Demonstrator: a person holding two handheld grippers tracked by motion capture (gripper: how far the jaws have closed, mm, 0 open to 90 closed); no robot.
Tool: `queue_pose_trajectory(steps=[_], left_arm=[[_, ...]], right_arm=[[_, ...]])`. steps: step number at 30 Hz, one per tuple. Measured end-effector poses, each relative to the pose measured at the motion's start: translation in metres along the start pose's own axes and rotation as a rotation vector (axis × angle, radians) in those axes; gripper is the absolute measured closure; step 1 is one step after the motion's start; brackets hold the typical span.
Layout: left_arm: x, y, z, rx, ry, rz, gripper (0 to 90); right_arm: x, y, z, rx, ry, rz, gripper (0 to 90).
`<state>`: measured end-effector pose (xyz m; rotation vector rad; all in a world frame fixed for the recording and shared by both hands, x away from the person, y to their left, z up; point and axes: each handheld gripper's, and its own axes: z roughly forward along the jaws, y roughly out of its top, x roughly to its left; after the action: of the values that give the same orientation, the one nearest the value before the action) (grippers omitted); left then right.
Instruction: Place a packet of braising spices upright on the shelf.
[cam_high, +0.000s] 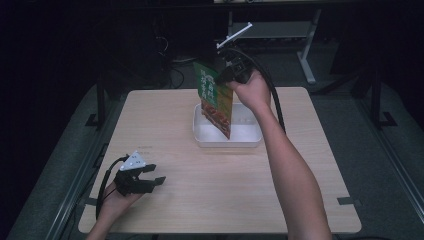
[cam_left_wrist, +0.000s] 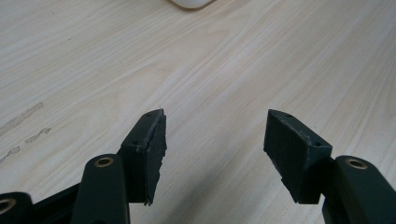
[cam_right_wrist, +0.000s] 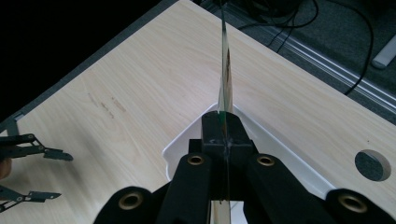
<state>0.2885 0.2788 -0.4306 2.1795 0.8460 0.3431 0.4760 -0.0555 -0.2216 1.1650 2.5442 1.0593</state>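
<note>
My left fingers (cam_high: 150, 174) are resting spread wide and empty on the near worktop (cam_high: 210, 190). Farther off, my right fingers (cam_high: 223, 76) are pinching shut on the top edge of the green snack packet (cam_high: 216, 100), which is hanging upright over the white tray (cam_high: 250, 140).

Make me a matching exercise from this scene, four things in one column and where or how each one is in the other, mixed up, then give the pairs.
Things:
1. green packet
2. white tray
3. left gripper
4. right gripper

States:
A. open, low over the near left part of the table
B. hanging above the tray, pinched at its top edge
C. shut on the packet
D. resting on the table's far half

Pairs: 1-B, 2-D, 3-A, 4-C
</note>
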Motion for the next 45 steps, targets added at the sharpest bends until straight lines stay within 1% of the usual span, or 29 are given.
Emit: queue_pose_trajectory(steps=[13,25,29,35,45], left_arm=[[0.000,0.000,-0.001,-0.005,-0.003,0.002,38.7],[0.000,0.001,-0.001,-0.006,-0.001,0.003,38.7],[0.000,0.001,-0.002,-0.007,-0.001,0.003,38.7],[0.000,0.001,-0.002,-0.009,-0.001,0.002,38.7],[0.000,0.001,-0.002,-0.009,-0.001,0.002,38.7]], right_arm=[[0.005,0.001,0.013,0.008,-0.017,-0.023,89.5],[0.006,0.001,0.023,0.017,-0.028,-0.022,89.5],[0.002,-0.003,0.029,0.023,-0.022,-0.004,89.5],[0.001,-0.004,0.034,0.025,-0.023,0.001,89.5],[-0.005,-0.012,0.042,0.043,-0.022,0.024,89.3]])
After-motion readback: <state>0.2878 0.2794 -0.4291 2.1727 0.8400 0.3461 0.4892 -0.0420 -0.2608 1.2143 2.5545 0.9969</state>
